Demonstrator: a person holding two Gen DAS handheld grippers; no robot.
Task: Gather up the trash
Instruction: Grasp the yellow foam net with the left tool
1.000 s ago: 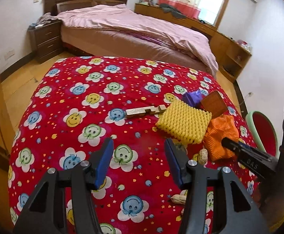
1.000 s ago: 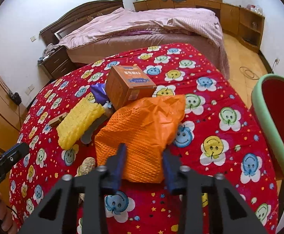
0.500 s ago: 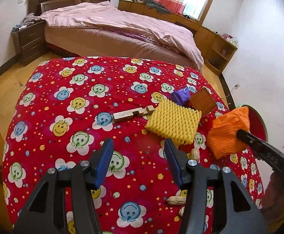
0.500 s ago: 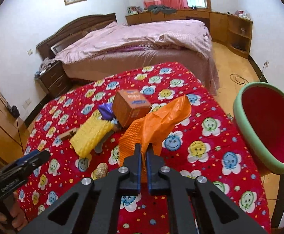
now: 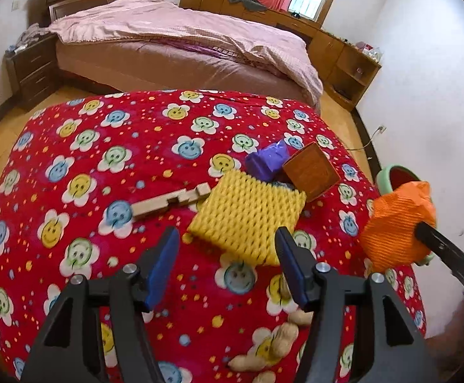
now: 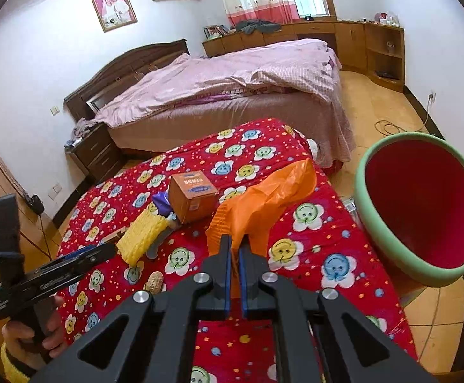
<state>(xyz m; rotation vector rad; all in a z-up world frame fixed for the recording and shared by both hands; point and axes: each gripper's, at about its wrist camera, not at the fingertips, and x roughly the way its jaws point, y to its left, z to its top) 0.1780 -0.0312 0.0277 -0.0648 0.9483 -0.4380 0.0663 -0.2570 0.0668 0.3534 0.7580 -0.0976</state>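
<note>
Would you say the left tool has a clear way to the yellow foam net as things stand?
Probably yes. The left tool stands open, and the yellow foam net lies just ahead of its tips on the red cloth with nothing on top. The right tool holds the orange bag off to the side.

The brown box (image 5: 310, 174) covers the purple wrapper's (image 5: 268, 159) right side, and the yellow foam net (image 5: 246, 215) hides its lower edge. At three o'clock the orange foam net (image 5: 397, 223) covers most of the green bin (image 5: 386, 177). Peanuts (image 5: 273, 349) at six o'clock sit partly behind the left tool (image 5: 227, 266). The orange net's pinched end is hidden in the right tool (image 6: 235, 257).
</note>
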